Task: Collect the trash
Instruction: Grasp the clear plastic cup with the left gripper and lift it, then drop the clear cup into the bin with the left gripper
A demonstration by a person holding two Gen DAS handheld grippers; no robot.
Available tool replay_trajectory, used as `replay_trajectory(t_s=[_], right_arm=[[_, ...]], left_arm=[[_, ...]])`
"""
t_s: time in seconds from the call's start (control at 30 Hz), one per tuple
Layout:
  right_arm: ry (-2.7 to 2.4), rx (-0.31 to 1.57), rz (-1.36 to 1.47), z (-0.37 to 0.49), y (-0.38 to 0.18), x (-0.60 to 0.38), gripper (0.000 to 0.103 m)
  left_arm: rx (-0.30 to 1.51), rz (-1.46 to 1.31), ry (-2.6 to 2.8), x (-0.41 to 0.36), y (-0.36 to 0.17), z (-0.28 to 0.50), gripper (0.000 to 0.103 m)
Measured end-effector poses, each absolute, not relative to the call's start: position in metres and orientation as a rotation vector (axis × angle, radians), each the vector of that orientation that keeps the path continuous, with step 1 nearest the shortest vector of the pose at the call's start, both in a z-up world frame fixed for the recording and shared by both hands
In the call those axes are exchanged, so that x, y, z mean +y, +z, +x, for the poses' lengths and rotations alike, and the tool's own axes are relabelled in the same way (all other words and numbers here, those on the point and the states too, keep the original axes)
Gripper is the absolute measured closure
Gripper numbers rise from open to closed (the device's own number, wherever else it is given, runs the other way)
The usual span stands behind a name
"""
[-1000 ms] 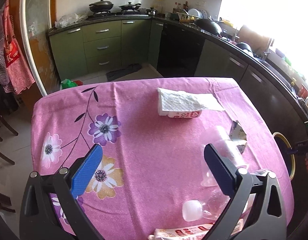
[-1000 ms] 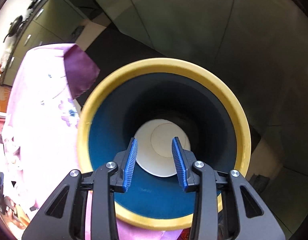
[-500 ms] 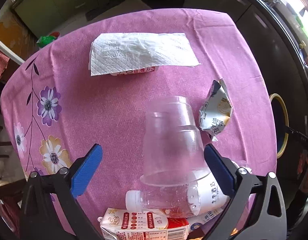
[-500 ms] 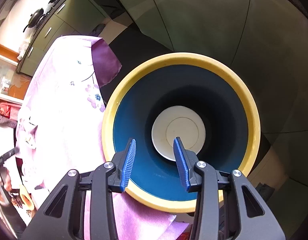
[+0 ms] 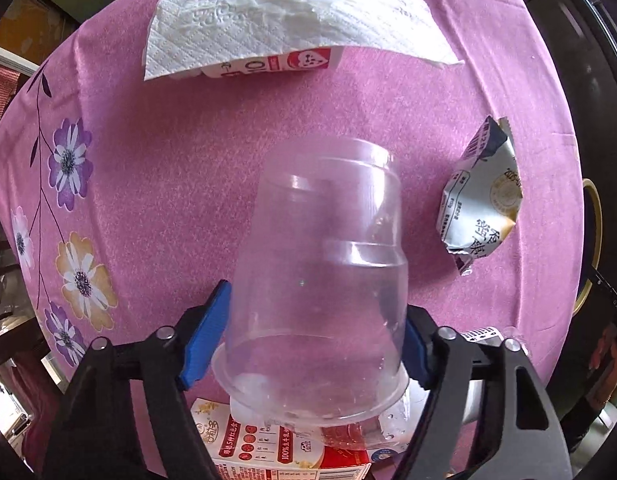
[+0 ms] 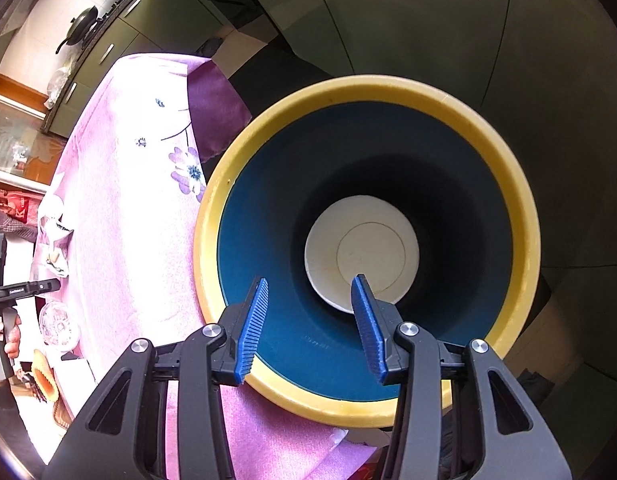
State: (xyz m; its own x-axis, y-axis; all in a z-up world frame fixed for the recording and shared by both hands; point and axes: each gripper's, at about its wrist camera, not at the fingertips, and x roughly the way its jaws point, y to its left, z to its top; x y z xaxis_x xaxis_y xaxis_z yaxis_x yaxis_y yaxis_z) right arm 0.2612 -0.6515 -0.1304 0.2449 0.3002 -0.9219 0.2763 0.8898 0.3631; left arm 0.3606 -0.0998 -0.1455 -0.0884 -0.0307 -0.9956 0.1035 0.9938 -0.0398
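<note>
My left gripper (image 5: 314, 328) is shut on a clear plastic cup (image 5: 320, 276), upside down, pads against its sides near the rim, over the pink floral tablecloth (image 5: 188, 152). Under it lie a clear bottle (image 5: 360, 432) and a milk carton (image 5: 268, 448). A crumpled silver wrapper (image 5: 480, 208) lies to the right. A white paper towel (image 5: 284, 36) covers a carton (image 5: 276, 66) at the far side. My right gripper (image 6: 308, 316) is open and empty above a blue trash bin with a yellow rim (image 6: 520, 216); a white disc (image 6: 360, 256) lies at its bottom.
The bin's yellow rim (image 5: 592, 240) shows past the table's right edge in the left wrist view. Dark cabinets (image 6: 428, 20) stand behind the bin. The tablecloth (image 6: 132, 200) hangs beside the bin, with the left gripper's handle (image 6: 12, 292) far left.
My left gripper has moved down and closed onto the clear cup. My right gripper has drawn back and up from the bin, so more of the table shows.
</note>
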Motion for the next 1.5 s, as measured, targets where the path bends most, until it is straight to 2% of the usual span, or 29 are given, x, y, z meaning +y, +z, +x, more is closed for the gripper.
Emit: replay_trajectory(t_s=[0.2, 0.43, 0.53, 0.67, 0.83, 1.13, 1.27, 1.33, 1.5], right_arm=[[0.035, 1.337, 0.522, 0.26, -0.134, -0.65, 0.059], [0.065, 1.302, 0.538, 0.251, -0.123, -0.656, 0.059], [0.072, 1.267, 0.534, 0.243, -0.113, -0.658, 0.059], [0.066, 1.207, 0.524, 0.228, -0.095, -0.666, 0.059], [0.036, 1.143, 0.501, 0.196, -0.076, -0.685, 0.059], [-0.03, 1.102, 0.547, 0.132, -0.077, -0.731, 0.056], [-0.06, 1.101, 0.579, 0.113, -0.085, -0.748, 0.055], [-0.067, 1.099, 0.59, 0.108, -0.088, -0.754, 0.054], [-0.054, 1.093, 0.604, 0.109, -0.093, -0.757, 0.054]], left_arm=[[1.598, 0.086, -0.127, -0.099, -0.127, 0.358, 0.034], [1.485, 0.131, -0.159, -0.109, -0.077, 0.344, 0.034], [1.451, 0.163, -0.225, -0.134, -0.055, 0.327, 0.034], [1.427, 0.247, -0.373, -0.206, -0.034, 0.299, 0.034], [1.431, 0.38, -0.58, -0.317, -0.042, 0.262, 0.033], [1.488, 0.516, -0.77, -0.488, -0.1, 0.235, 0.032], [1.506, 0.507, -0.744, -0.504, -0.124, 0.254, 0.026], [1.492, 0.488, -0.737, -0.504, -0.121, 0.26, 0.022], [1.455, 0.399, -0.765, -0.477, -0.095, 0.27, 0.021]])
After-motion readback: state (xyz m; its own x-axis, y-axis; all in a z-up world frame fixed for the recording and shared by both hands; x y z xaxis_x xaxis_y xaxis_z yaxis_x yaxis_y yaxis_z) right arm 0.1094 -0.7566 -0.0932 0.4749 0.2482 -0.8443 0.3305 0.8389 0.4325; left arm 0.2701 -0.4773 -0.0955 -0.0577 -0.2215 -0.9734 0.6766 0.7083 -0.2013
